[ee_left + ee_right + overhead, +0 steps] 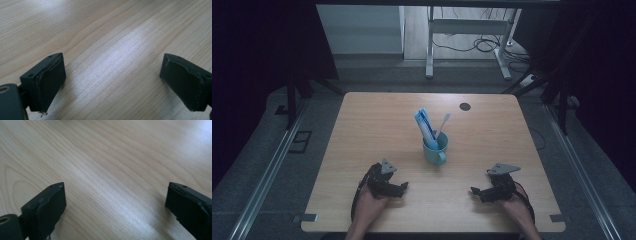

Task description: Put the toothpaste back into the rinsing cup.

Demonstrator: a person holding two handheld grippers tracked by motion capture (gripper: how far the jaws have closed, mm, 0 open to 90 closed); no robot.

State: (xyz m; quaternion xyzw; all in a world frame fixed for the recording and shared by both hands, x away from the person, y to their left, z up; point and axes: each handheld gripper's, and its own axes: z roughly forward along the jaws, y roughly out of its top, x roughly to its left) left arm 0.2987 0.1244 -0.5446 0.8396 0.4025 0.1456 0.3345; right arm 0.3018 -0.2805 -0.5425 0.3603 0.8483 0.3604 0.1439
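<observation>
Gripper views, left gripper (112, 82) wide apart, right gripper (115, 207) likewise

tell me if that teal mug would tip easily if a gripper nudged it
Probably somewhat: the teal mug carries a tall toothpaste tube and a toothbrush leaning above its rim, which likely raises its balance. A low push on the wooden table would more likely slide it.

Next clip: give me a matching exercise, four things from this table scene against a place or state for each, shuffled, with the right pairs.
Things:
1. cup
2. toothpaste tube
3. left gripper
4. round dark spot

Places or states:
A. open, low over bare wood at the near edge
B. flat on the table near its far edge
C. teal, standing mid-table
D. blue and white, standing in the cup beside a toothbrush

Pairs: 1-C, 2-D, 3-A, 4-B
</observation>
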